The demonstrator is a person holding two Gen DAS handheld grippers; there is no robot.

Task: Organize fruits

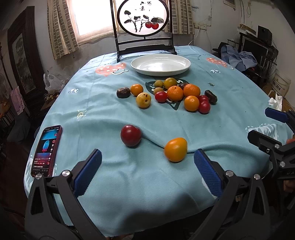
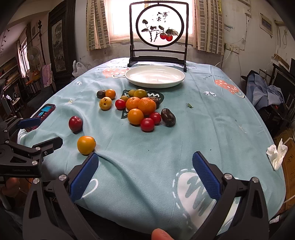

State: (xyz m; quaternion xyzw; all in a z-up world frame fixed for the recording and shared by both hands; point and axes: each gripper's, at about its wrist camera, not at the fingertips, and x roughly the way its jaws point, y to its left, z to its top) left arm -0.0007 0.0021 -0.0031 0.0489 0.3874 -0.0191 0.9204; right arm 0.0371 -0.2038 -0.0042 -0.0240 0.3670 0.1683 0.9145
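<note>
A pile of oranges [image 1: 175, 93] [image 2: 146, 105], small red tomatoes [image 1: 161, 96], yellow-green fruits and dark brown fruits sits mid-table, in front of a bare white plate [image 1: 160, 64] [image 2: 154, 76]. Nearer me lie a dark red fruit [image 1: 130, 135] [image 2: 75, 123] and an orange-yellow fruit [image 1: 175, 149] [image 2: 86, 145], apart from the pile. My left gripper [image 1: 147, 166] is open, hovering over the cloth just short of these two fruits. My right gripper [image 2: 145, 169] is open over bare cloth to their right, nothing between its fingers.
A lit phone [image 1: 47, 150] [image 2: 43, 112] lies at the table's left edge. A framed round painting [image 1: 142, 17] stands behind the plate. A crumpled tissue [image 2: 276, 154] sits off the right edge. The light blue cloth [image 2: 212, 120] is wrinkled near the front fruits.
</note>
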